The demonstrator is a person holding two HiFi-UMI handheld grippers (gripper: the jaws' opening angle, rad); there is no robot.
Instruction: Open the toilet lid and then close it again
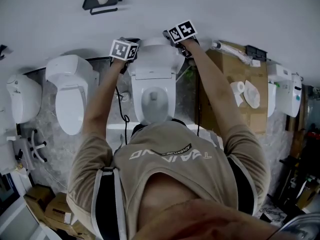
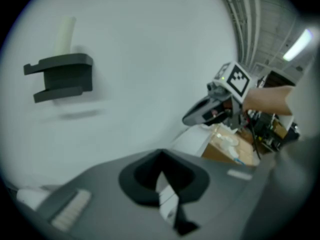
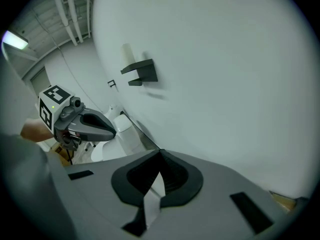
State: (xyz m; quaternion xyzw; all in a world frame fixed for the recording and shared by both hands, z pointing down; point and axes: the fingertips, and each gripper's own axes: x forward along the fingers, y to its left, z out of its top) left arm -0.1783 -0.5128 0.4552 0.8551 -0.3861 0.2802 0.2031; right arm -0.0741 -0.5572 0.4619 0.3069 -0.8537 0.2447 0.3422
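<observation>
Found central toilet (image 1: 152,106) with bowl exposed. Noted toilet lid (image 1: 156,59) raised, standing at the far end of the toilet against the white wall (image 1: 210,9).

Noted left gripper (image 1: 127,56) at the lid's upper left edge and right gripper (image 1: 176,39) at its upper right edge. Saw both arms stretched far out over the bowl.

Checked left gripper view: jaws drawn almost together on a thin white strip, read as the lid's edge pinched between them. Checked right gripper view: same picture, jaws pressed close on a thin white strip of the same lid. Saw each gripper in the other's view, marker cube uppermost, held in a hand.

Logged black wall shelf (image 1: 102,1) with a pale roll on it, high on the wall, up and left of the lid.

Logged second white toilet (image 1: 70,91) left of the central one, and another white fixture (image 1: 22,96) further left.

Logged cardboard box (image 1: 261,111) just right of the central toilet, with a toilet roll (image 1: 237,87) and a white dish-like piece (image 1: 252,94) on its top. Could not tell what the dish-like piece was.
</observation>
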